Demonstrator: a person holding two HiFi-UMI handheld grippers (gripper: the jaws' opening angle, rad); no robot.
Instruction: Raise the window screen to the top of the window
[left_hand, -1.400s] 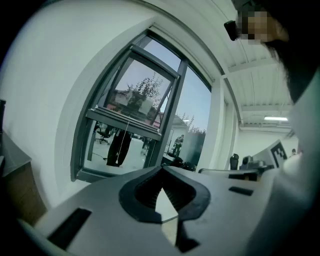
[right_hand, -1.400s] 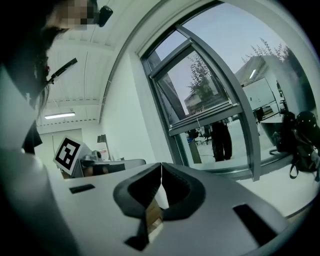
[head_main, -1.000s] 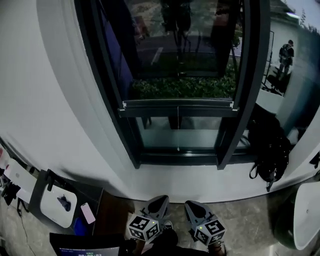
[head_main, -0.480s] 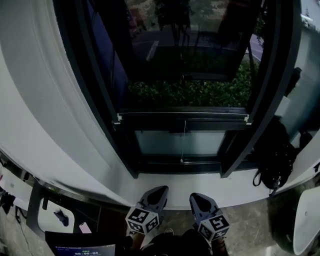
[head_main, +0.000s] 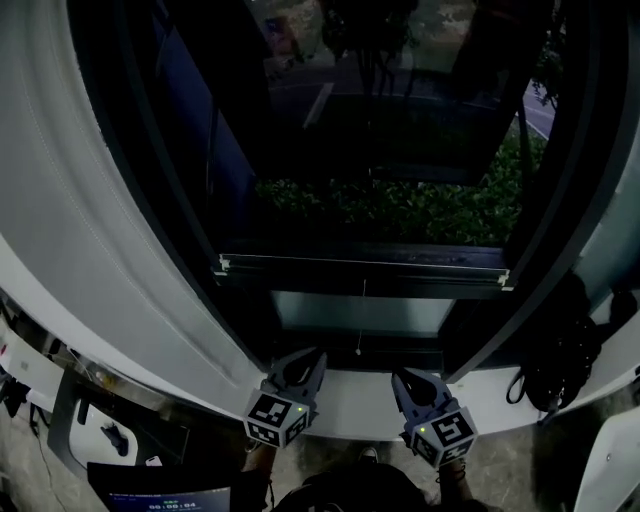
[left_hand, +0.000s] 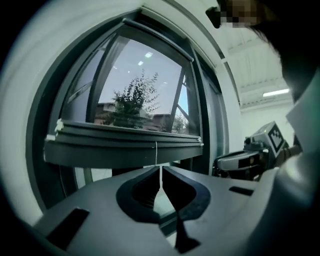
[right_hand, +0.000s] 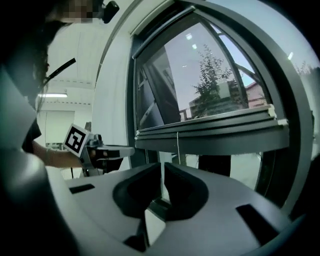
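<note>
Head view: I see the left gripper (head_main: 303, 362) and right gripper (head_main: 412, 383) low by the sill (head_main: 350, 398), on either side of the pull cord (head_main: 361, 315), neither touching it. Gripper views show both jaw pairs pressed together, holding nothing. The window screen (head_main: 360, 268) bottom bar sits low in the window, just above them.

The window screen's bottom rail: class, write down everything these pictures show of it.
The bottom rail is a dark, metal-looking bar with pale end caps. It lies straight across the window frame, low in the opening and above the sill. A thin white pull cord hangs from its middle. Its ends meet the frame's sides, and nothing else touches it.
</note>
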